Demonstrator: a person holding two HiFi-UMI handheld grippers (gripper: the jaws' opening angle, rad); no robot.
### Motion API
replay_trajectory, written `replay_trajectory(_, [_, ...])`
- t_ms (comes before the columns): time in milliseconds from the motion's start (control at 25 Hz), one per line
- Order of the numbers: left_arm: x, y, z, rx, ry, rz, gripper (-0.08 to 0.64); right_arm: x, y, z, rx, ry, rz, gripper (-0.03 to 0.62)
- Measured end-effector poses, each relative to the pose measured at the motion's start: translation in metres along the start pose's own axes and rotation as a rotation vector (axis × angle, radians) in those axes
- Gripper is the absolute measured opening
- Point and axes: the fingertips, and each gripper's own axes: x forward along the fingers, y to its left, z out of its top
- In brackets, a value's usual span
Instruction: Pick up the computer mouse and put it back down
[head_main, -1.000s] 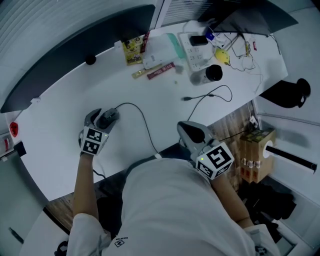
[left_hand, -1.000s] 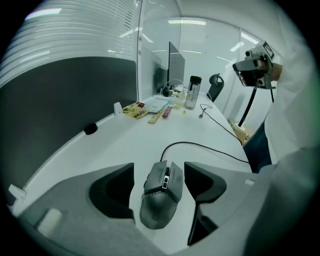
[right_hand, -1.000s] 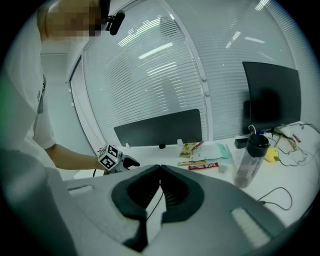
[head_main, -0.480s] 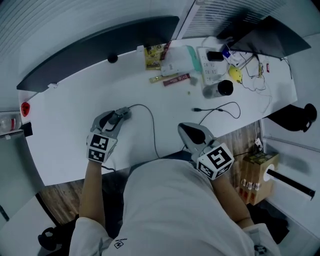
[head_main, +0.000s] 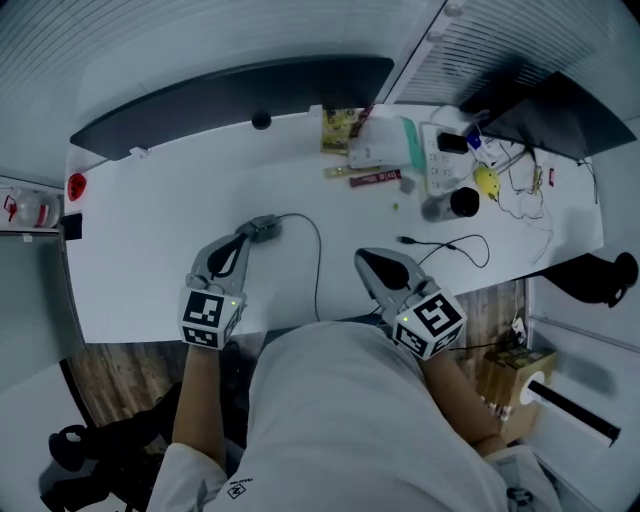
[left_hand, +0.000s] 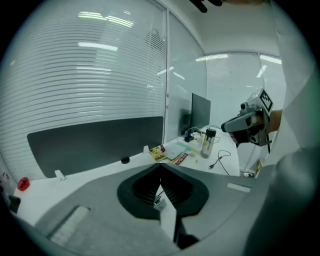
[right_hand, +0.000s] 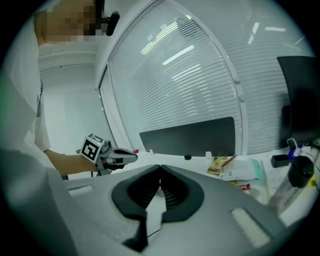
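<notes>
The grey computer mouse (head_main: 265, 228) lies on the white table (head_main: 150, 230), and its black cable (head_main: 318, 265) runs back toward the near edge. My left gripper (head_main: 240, 243) hangs above the table just short of the mouse. Its jaws have just been closing and now meet with nothing between them (left_hand: 160, 172). My right gripper (head_main: 375, 262) hovers over the table's near edge to the right of the cable, shut and empty (right_hand: 160, 175). In the right gripper view, the left gripper (right_hand: 117, 156) shows in the air at the left.
A long dark panel (head_main: 230, 95) lines the back of the table, with a small black knob (head_main: 261, 120) in front of it. Snack packets (head_main: 345, 125), a bottle (head_main: 445, 207), a keypad device (head_main: 440, 160) and a loose black cable (head_main: 450, 245) crowd the back right.
The left gripper has left the mouse, risen and drawn back toward me, and its jaws have closed empty. The mouse stays on the table. The right gripper has barely shifted.
</notes>
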Motion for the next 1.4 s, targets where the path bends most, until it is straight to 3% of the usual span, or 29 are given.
replay_trajectory(160, [-0.025,-0.012,0.02,-0.064,-0.059,0.029,0.009,0.002,0.01,0.007,-0.019,-0.016,0.047,0.003])
replay_trajectory(360, [-0.055,-0.023,0.033,-0.073,-0.12,0.102,0.008,0.003,0.027,0.016,-0.049,-0.028,0.118,0.003])
replay_trajectory(600, [-0.086,-0.038,0.04,-0.138,-0.169,0.134,0.008,0.003,0.045,0.024,-0.076,-0.035,0.184,0.003])
replay_trajectory(1120, [-0.113,-0.061,0.038,-0.153,-0.164,0.149,0.008,0.005,0.083,0.032,-0.126,-0.024,0.306,0.003])
replay_trajectory(1400, [-0.117,-0.058,0.034,-0.163,-0.166,0.156,0.008,0.006,0.089,0.032,-0.16,-0.015,0.3,0.003])
